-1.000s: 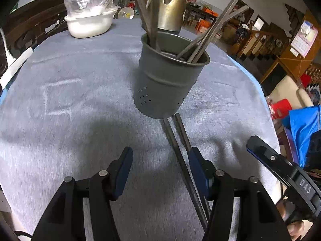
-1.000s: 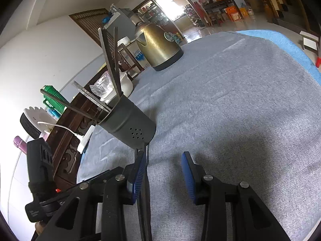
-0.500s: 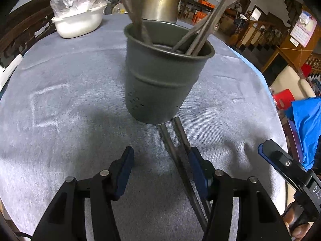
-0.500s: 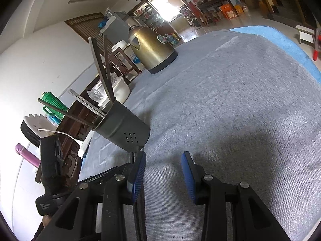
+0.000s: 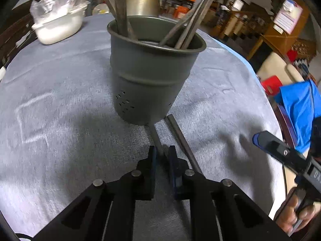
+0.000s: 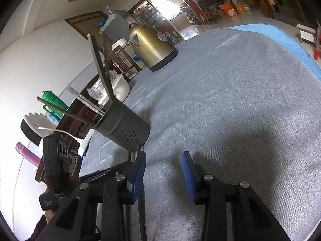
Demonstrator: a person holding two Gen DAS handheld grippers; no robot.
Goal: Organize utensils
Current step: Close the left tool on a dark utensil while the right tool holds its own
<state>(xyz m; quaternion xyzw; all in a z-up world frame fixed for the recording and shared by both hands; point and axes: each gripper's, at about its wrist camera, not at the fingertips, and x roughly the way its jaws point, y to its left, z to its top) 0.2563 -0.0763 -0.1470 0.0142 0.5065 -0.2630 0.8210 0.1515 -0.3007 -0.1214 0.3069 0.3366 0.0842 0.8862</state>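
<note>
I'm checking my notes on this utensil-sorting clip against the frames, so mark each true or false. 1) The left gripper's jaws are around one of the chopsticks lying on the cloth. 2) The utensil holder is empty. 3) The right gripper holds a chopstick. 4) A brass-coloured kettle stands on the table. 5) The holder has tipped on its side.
1) True: the left gripper is closing its jaws on one chopstick; a second chopstick lies beside it on the cloth.
2) False: the utensil holder already has several sticks in it.
3) False: the right gripper stands open with nothing between its jaws.
4) True: the kettle stands on the table, beyond the holder.
5) False: it stands upright.
</note>
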